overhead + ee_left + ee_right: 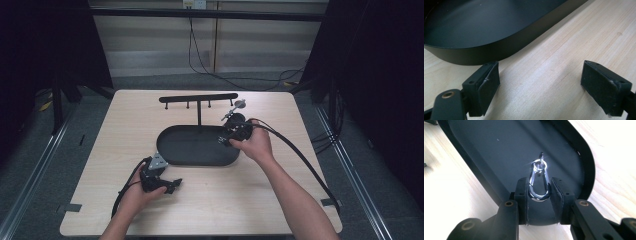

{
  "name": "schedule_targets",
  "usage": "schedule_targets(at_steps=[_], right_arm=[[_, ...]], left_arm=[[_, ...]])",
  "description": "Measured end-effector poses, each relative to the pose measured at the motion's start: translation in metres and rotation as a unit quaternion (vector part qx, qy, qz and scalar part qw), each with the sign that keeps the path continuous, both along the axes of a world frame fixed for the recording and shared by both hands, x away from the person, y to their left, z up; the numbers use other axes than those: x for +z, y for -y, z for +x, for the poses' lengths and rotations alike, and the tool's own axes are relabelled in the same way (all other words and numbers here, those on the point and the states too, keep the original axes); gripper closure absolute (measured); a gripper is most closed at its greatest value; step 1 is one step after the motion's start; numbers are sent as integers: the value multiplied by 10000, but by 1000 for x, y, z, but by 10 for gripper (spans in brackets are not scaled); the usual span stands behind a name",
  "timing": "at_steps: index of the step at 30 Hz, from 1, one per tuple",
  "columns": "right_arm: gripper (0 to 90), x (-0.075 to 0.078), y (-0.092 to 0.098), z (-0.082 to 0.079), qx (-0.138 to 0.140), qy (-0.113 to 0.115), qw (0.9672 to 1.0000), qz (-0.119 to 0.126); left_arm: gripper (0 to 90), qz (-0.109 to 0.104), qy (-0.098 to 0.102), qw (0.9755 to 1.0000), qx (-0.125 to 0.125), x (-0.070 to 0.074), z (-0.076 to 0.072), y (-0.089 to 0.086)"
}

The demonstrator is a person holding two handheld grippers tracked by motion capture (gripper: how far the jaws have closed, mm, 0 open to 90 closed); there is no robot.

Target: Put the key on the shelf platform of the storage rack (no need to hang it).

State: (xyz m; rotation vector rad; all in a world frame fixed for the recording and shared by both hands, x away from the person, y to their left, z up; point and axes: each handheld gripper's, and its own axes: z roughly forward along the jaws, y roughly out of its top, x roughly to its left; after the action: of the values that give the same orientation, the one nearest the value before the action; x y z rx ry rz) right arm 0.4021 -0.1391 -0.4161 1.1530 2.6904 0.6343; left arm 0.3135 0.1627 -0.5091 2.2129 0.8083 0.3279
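Right gripper view: the right gripper [539,192] pinches a small, rigid, slippery-looking metal snap hook [538,180] by its sides above the black tray [587,170]. Left gripper [540,82] gapes empty over the desk [564,50].

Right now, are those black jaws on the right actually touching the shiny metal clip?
Touching. The right gripper view shows the right gripper with both jaws pressed against the sides of the silver clip, no gap either side, above the black tray.
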Motion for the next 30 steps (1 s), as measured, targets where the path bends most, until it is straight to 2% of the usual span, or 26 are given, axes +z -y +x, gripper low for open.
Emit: schedule_targets(at_steps=[30], right_arm=[[684,-19,-10,7,88,-34,9999,-45]], left_arm=[[152,4,1,10000,-18,0,0,0]])
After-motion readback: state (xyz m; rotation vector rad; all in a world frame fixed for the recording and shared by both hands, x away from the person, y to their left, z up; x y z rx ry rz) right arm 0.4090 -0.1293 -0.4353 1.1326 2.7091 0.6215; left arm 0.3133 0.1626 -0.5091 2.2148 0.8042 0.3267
